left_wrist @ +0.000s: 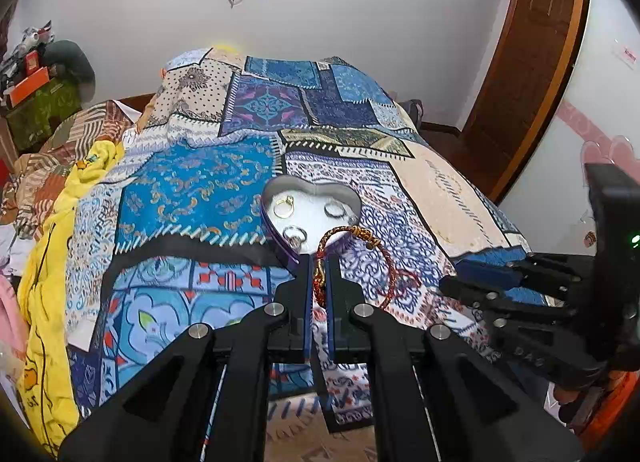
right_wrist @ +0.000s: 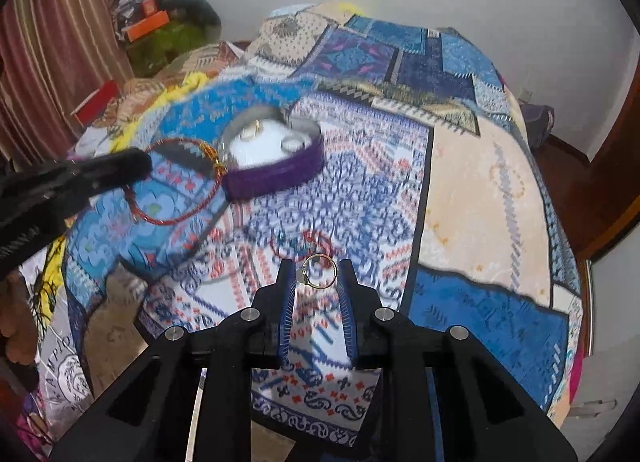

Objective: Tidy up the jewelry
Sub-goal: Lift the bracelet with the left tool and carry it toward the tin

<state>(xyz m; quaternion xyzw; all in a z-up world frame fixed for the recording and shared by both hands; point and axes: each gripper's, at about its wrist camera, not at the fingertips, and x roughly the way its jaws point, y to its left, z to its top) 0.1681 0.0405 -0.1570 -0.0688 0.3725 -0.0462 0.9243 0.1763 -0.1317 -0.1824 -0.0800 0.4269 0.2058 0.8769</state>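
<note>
A heart-shaped tin (left_wrist: 270,224) with purple walls and a white floor lies on the bed and holds three rings (left_wrist: 285,206). My left gripper (left_wrist: 319,259) is shut on a red and gold braided bracelet (left_wrist: 360,232), which hangs just at the tin's near edge. In the right wrist view the same tin (right_wrist: 276,178) lies ahead to the left, and the left gripper (right_wrist: 140,164) holds the bracelet (right_wrist: 176,218) beside it. My right gripper (right_wrist: 318,267) is shut on a gold ring (right_wrist: 320,255) with a pale stone, held a little above the bedspread.
A patchwork blue bedspread (right_wrist: 460,190) covers the bed. A thin red cord loop (right_wrist: 302,246) lies on it under the ring. Yellow cloth (left_wrist: 52,262) and clutter sit at the left, and a wooden door (left_wrist: 532,62) at the right.
</note>
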